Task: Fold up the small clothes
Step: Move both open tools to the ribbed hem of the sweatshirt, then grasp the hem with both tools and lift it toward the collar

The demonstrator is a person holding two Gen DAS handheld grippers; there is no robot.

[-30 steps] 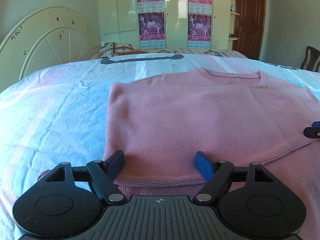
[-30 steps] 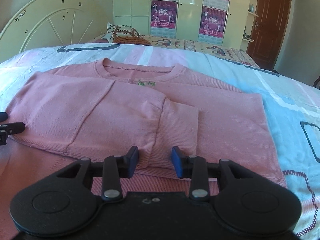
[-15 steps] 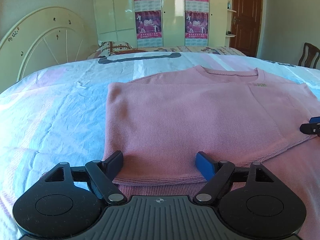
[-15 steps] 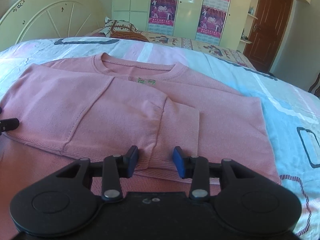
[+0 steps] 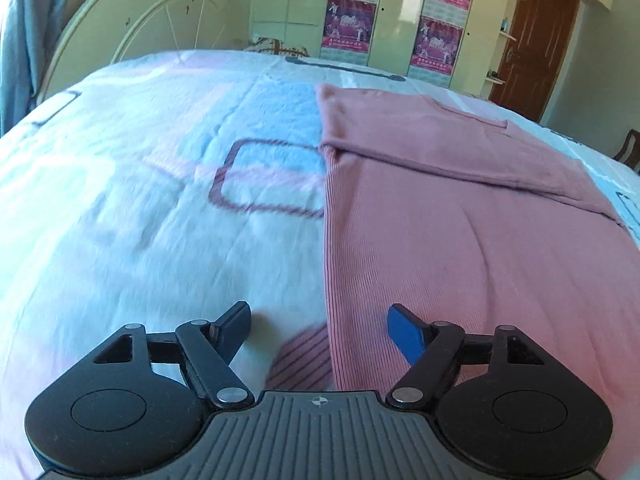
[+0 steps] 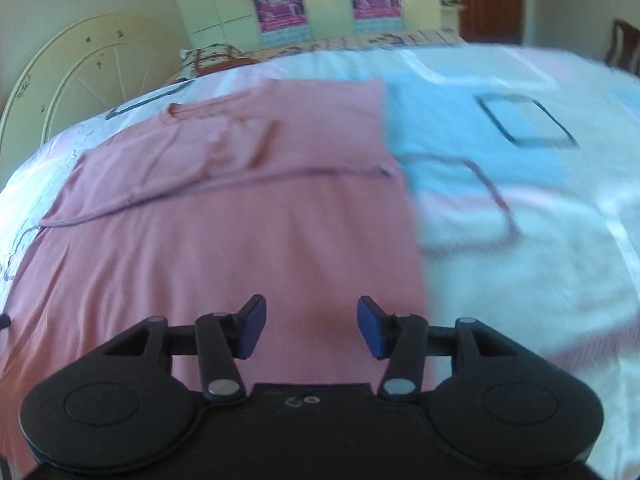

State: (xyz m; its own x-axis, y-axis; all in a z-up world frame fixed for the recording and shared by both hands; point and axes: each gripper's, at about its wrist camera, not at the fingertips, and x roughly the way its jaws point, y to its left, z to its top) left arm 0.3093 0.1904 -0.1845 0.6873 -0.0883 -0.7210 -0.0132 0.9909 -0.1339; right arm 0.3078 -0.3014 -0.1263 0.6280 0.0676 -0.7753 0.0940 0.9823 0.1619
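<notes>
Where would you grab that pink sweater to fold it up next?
Probably at the near hem corners of the pink sweater, coming from the near side with each set of jaws straddling a side edge. The sleeves already lie folded across the chest, so the lower body is one flat panel, free to lift toward the collar.

A bed covered in a pale pink, blue and white sheet with rectangular outlines fills the room. A cream arched headboard stands at its far left edge. Behind it is a pale green wardrobe carrying magenta posters. A brown wooden door stands at right, with a wooden chair near it. Daylight is bright.
</notes>
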